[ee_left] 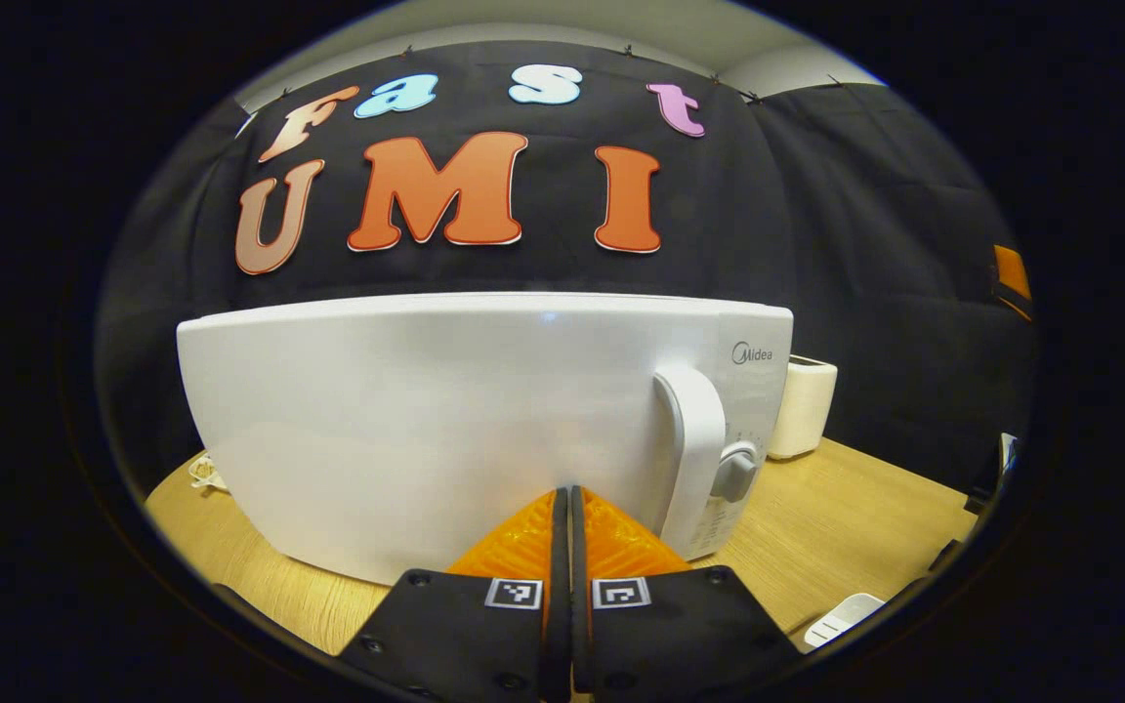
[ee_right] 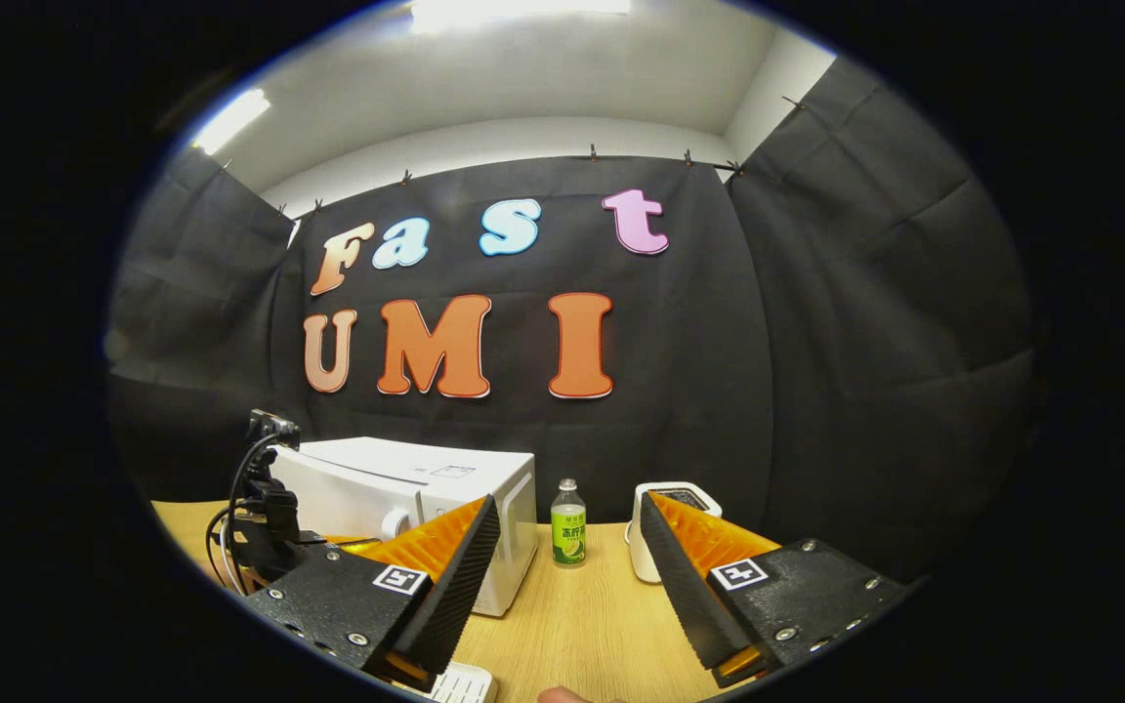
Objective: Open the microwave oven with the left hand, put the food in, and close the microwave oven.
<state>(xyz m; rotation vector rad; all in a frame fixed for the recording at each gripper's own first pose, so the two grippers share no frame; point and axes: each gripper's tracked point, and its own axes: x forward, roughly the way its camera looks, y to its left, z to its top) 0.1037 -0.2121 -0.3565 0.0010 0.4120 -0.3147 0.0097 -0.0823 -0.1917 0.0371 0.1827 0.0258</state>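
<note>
Gleaming white microwave oven (ee_left: 445, 420), door closed

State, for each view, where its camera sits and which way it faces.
Left gripper view: rides the left gripper, close to the shut microwave; its fingers meet.
Right gripper view: rides the right gripper, farther back above the table, facing the bottle; fingers spread.
Shared: microwave, toaster, table.

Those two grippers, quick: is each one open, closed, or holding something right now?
Left gripper: shut, nothing between its fingers, tips close to the closed microwave door.
Right gripper: open, holding nothing, above the table.
</note>
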